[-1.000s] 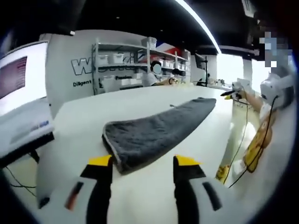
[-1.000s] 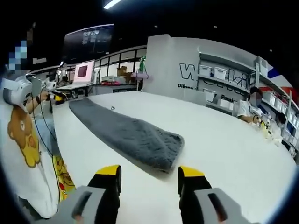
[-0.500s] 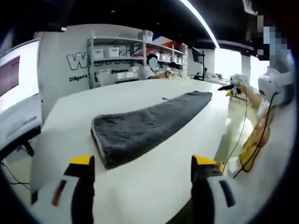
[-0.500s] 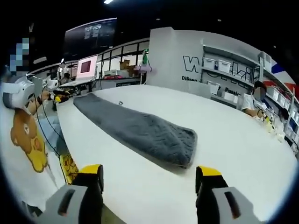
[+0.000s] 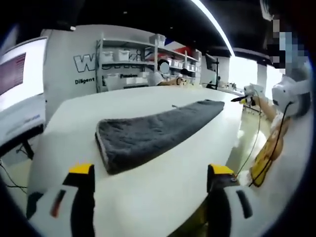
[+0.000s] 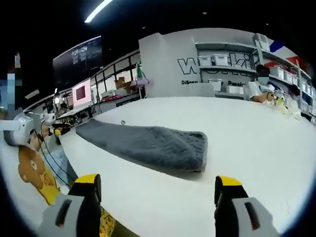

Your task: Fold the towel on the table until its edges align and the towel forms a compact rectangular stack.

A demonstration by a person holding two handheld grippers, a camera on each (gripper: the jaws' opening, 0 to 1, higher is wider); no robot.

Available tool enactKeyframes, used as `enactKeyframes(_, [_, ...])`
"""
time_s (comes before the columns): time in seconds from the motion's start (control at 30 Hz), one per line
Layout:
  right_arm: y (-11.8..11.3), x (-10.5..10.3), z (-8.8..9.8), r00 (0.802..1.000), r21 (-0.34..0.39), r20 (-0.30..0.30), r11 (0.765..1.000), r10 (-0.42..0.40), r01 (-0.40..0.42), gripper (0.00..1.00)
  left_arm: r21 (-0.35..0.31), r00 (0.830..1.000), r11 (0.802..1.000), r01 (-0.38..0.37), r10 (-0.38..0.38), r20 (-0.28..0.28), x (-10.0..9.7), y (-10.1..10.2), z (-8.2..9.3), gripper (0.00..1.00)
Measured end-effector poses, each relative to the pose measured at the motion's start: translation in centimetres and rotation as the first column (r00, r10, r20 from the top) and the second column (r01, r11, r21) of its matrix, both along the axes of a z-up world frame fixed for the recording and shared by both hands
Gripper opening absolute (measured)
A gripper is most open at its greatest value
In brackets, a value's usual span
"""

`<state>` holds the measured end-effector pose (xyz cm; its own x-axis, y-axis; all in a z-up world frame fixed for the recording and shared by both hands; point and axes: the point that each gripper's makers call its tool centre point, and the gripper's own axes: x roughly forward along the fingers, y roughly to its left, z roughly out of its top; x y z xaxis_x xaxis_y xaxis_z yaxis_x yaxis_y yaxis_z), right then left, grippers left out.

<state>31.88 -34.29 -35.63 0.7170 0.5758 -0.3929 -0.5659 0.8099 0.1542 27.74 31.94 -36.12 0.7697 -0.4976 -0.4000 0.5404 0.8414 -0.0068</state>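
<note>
A dark grey, plush towel (image 5: 153,132) lies flat on the broad white desk (image 5: 148,192), folded into 1 long, narrow strip. In the left gripper view its blunt, squared near end sits just beyond the gripper, and its long axis runs away from that end toward the upper right, tapering to the far end close to the desk's edge beside the person. In the right gripper view the same towel (image 6: 148,143) shows from the opposite end: the rounded, folded end lies nearest the gripper, and the strip stretches away to the left along the desk (image 6: 256,148).

The left gripper (image 5: 150,172) hangs short of the towel's near end with its 2 yellow-tipped black jaws spread wide apart and nothing between them. The right gripper (image 6: 160,182) is likewise wide open and bare, its jaws apart from the towel.

Beyond the towel's far end in the left gripper view, a person's white shirt with a yellow cartoon bear print (image 5: 276,143) stands at the desk's edge. Behind the desk, white metal shelving with storage bins (image 5: 131,64) lines a white wall.
</note>
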Motion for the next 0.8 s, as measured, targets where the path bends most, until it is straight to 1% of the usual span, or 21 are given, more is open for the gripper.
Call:
enactKeyframes(0.13, [0.1,-0.1,0.1,1.000,0.008,0.003,1.000,-0.004,0.004,1.00,-0.005,1.000,1.000,-0.005,0.005,-0.004,0.0,0.0,-0.3,0.99])
enactKeyframes(0.4, [0.5,-0.5,-0.1,1.000,0.025,-0.015,1.000,-0.003,0.004,1.00,-0.011,1.000,1.000,-0.025,0.025,-0.005,0.3,0.3,-0.5,0.99])
enactKeyframes(0.47, [0.4,-0.5,-0.3,0.999,0.051,-0.033,0.998,-0.024,0.025,1.00,-0.014,1.000,1.000,-0.025,0.025,-0.006,0.4,0.2,-0.6,0.99])
enactKeyframes(0.5, [0.5,-0.5,-0.4,0.997,0.099,-0.066,0.993,-0.050,0.056,1.00,-0.011,1.000,1.000,-0.024,0.024,-0.006,0.4,0.2,-0.7,0.99])
enactKeyframes(0.53, [0.5,-0.4,-0.5,0.994,0.125,-0.082,0.989,-0.068,0.078,1.00,-0.007,1.000,1.000,-0.023,0.022,-0.007,0.4,0.0,-0.8,0.99])
enactKeyframes(0.6, [0.8,-0.4,-0.9,0.985,0.189,-0.143,0.974,-0.098,0.124,1.00,-0.011,1.000,1.000,-0.019,0.019,-0.006,0.3,-0.1,-0.8,0.99])
enactKeyframes(0.67, [1.7,-0.4,-1.1,0.978,0.262,-0.186,0.954,-0.096,0.143,0.98,-0.021,1.000,1.000,-0.017,0.017,-0.004,0.4,-0.3,-0.7,0.99])
enactKeyframes(0.7, [2.1,-0.2,-1.0,0.972,0.305,-0.213,0.938,-0.102,0.165,0.97,-0.023,1.000,1.000,-0.016,0.016,-0.004,0.4,-0.4,-0.7,0.99])
enactKeyframes(0.8, [2.3,0.8,-0.1,0.965,0.430,-0.234,0.878,-0.116,0.210,0.94,-0.025,1.000,1.000,-0.011,0.011,-0.003,0.5,-0.5,-0.7,0.99])
